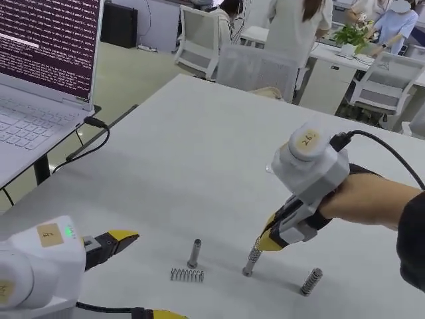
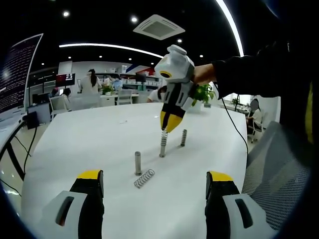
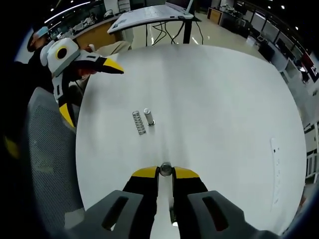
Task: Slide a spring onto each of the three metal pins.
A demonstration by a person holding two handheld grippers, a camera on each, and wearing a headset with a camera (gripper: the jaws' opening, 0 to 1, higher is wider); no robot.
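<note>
Three metal pins stand on the white table (image 1: pixel 199 146). The left pin (image 1: pixel 194 252) (image 2: pixel 138 163) (image 3: pixel 148 116) is bare, and a loose spring (image 1: pixel 186 274) (image 2: pixel 144 178) (image 3: pixel 138 122) lies beside its base. My right gripper (image 1: pixel 265 244) (image 2: pixel 170 125) (image 3: pixel 165 173) is shut on a spring partway down the middle pin (image 1: pixel 250 264) (image 2: pixel 162 148). A spring sits on the right pin (image 1: pixel 311 281) (image 2: pixel 184 138). My left gripper (image 1: pixel 141 276) (image 2: pixel 154 181) (image 3: pixel 89 89) is open with nothing in it, a short way in front of the bare pin.
An open laptop (image 1: pixel 40 66) sits at the far left with a cable (image 1: pixel 93 136) running onto the table. Office chairs (image 1: pixel 255 70) and people stand beyond the table's far edge. A mesh chair (image 3: pixel 50 164) is close to the near edge.
</note>
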